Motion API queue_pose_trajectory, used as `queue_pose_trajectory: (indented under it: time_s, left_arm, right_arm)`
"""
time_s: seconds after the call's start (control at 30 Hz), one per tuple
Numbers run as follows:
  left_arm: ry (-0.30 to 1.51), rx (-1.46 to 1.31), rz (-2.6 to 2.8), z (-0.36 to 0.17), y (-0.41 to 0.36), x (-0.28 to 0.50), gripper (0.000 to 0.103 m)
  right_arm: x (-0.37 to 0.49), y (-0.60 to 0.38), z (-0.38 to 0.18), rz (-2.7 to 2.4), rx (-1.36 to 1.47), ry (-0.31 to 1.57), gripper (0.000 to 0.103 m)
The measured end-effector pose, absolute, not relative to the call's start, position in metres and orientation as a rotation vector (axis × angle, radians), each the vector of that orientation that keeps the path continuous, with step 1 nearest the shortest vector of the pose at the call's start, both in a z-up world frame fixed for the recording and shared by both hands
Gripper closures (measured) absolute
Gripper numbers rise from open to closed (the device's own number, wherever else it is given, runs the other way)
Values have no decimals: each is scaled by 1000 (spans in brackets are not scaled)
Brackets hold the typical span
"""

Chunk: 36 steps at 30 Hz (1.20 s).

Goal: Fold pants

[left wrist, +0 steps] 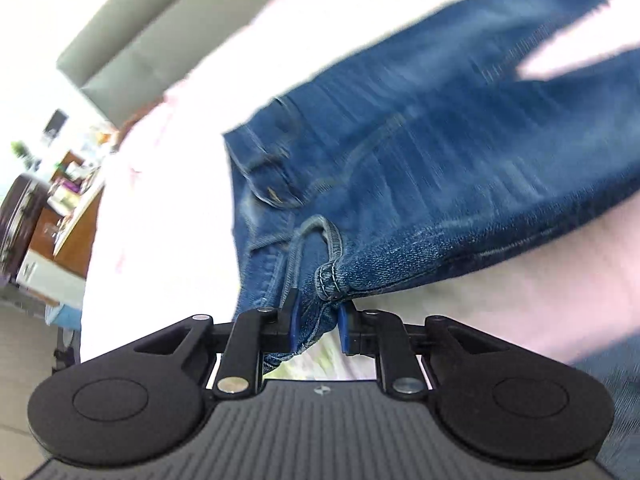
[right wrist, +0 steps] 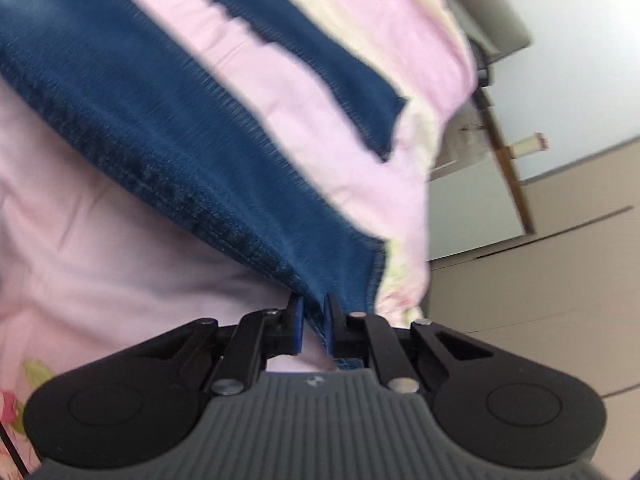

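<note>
Blue denim pants (left wrist: 440, 152) lie spread on a bed with a pink sheet (left wrist: 520, 304). In the left wrist view my left gripper (left wrist: 318, 312) is shut on the waistband corner of the pants, near a belt loop and the button. In the right wrist view my right gripper (right wrist: 314, 316) is shut on the hem end of the near pant leg (right wrist: 192, 152). The other leg (right wrist: 320, 52) lies farther back on the sheet. Both views are blurred by motion.
The pink sheet (right wrist: 100, 240) has a floral border at the bed edge (right wrist: 404, 280). Beyond it are a tan floor (right wrist: 540, 300) and a wooden-legged piece of furniture (right wrist: 508, 160). In the left view a grey headboard (left wrist: 160, 40) and cluttered shelves (left wrist: 68, 184) stand beyond the bed.
</note>
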<state>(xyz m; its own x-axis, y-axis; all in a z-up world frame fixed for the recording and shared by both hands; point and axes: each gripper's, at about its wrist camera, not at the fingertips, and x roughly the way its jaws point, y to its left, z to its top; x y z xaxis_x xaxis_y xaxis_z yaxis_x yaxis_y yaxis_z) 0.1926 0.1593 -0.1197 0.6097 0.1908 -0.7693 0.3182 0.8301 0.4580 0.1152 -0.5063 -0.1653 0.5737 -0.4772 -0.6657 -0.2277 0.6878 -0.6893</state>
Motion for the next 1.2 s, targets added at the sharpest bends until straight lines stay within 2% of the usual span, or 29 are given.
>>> queue_pose_trajectory:
  time_s: [0.27,0.53,0.67,0.9,1.07,1.2]
  left_arm:
    - [841,516,16,-53,158,238,87]
    - [843,527,57,-37,140,331,88]
    - [857,561,80,-50,130,382,88]
    - [953,666,95,-111,112,466,89]
    - [1026,711,87,-156,108,490,89]
    - [1017,691,89,-171,113,489,89]
  right_arm:
    - [167,-500,-92,-313,-802,850,103]
    - [279,-503,-76,-380,-831,856,103]
    - [352,-510,-87,-379,-842,902,103]
    - [474,-502,-134,-373,-926,964,103]
    - [523,-494,-176,-341,-1002,1017,103]
    - [537,-491,-201,-340,-1052,1035,103]
